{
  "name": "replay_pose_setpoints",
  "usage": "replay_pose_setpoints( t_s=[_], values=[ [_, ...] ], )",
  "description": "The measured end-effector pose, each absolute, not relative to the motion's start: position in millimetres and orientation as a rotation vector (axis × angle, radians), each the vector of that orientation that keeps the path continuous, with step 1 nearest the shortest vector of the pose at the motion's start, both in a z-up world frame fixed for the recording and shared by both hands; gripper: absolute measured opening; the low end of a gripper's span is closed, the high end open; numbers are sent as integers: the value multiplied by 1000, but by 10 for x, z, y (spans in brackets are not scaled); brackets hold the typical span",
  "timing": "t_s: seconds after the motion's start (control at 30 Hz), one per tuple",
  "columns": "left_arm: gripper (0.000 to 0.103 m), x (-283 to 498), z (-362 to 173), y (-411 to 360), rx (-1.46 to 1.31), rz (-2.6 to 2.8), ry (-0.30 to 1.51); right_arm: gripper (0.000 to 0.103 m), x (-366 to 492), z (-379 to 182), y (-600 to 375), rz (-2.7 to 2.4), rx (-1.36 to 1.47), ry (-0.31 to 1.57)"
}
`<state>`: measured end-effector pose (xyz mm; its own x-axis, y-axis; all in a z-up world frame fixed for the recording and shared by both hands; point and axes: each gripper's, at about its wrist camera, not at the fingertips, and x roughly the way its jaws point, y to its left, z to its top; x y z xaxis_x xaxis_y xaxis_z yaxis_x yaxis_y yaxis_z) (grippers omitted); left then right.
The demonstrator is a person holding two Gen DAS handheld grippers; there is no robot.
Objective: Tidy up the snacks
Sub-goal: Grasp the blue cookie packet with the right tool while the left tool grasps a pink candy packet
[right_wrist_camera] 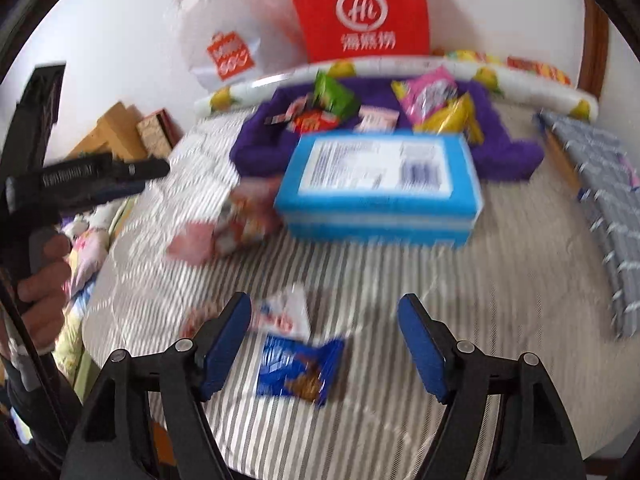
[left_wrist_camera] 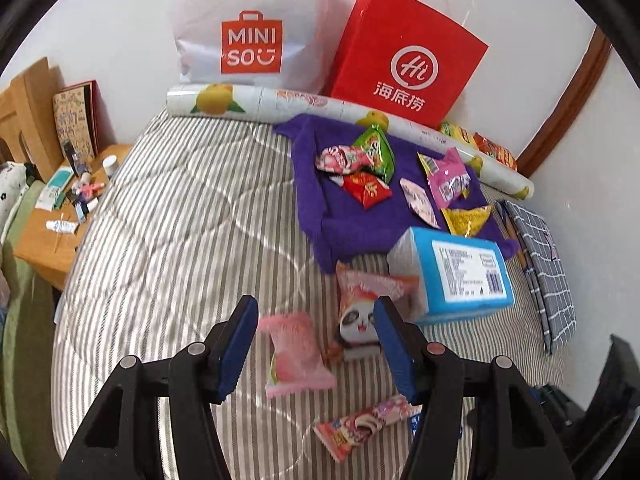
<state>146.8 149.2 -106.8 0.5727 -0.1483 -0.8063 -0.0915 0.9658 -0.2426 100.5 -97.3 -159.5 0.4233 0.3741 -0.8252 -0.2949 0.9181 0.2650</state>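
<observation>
Left wrist view: the left gripper (left_wrist_camera: 316, 340) hangs over a striped bed (left_wrist_camera: 168, 216), jaws apart and empty. Below them lie a pink snack (left_wrist_camera: 296, 354), a panda packet (left_wrist_camera: 366, 312) and a candy bar (left_wrist_camera: 364, 428). A blue box (left_wrist_camera: 460, 272) sits beside a purple cloth (left_wrist_camera: 340, 220) strewn with snacks.

Right wrist view, blurred: the right gripper (right_wrist_camera: 324, 344) also stands open, holding nothing, above a blue packet (right_wrist_camera: 298, 372). A hand (right_wrist_camera: 44, 276) grips the other tool at left.
</observation>
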Motion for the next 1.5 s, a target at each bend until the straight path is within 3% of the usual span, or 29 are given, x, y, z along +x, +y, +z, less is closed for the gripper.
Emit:
replay_pose_setpoints(
  t_s=[0.23, 0.57, 0.67, 0.8, 1.5],
  values=[
    [58, 1321, -1251, 1524, -277, -51, 973, 76, 814, -1939, -867, 448, 115, 1125],
    [58, 1227, -1413, 1652, -285, -49, 983, 75, 661, -2050, -605, 375, 20, 1062],
    [58, 1222, -1461, 1696, -286, -45, 988, 58, 626, -2068, -519, 309, -83, 1024],
    [58, 1242, -1507, 1675, -272, -56, 996, 53, 641, -2050, -574, 315, -58, 1031],
    [58, 1640, -1850, 1622, -214, 15, 1077, 52, 867, -1802, -1230, 275, 52, 980]
  ],
)
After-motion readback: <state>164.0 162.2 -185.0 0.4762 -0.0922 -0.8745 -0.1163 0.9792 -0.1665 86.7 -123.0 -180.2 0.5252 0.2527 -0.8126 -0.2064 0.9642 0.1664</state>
